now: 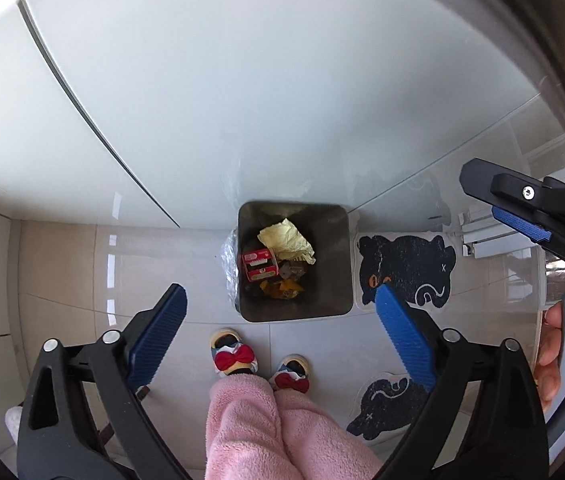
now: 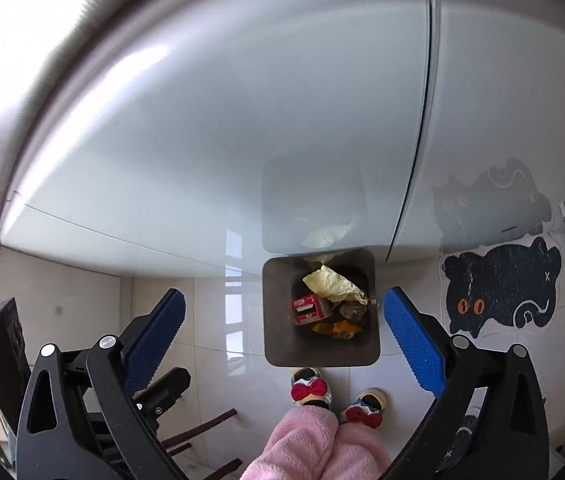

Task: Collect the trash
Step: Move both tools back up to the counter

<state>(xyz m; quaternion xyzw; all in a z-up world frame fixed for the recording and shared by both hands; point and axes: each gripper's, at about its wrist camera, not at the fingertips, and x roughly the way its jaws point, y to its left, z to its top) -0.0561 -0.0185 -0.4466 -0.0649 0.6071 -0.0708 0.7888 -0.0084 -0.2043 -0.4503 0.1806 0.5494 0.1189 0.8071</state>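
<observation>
Blue ribbed pads line the fingers of both tools, and both stand spread wide with nothing between them. The left gripper hangs high above the floor, looking straight down; the right gripper does the same beside it, and its body shows at the right edge of the left wrist view, gripped by the person's hand.

Directly below, between the pads in both views, sits the square trash bin with its liner bag bunched at one side. Inside lie a crumpled yellow paper, a red carton and an orange wrapper, with some darker scraps I cannot identify.

Just in front of the bin are the person's feet in bow slippers, with pink fleece trousers above. A black cat-shaped mat lies just beside the bin, a second mat nearer the feet, and a glossy white cabinet front rises behind.

Judging from this, several pieces are already binned and both tools are free. No loose trash shows on the visible tiled floor, so either the collecting is nearly done or the rest lies out of view.
</observation>
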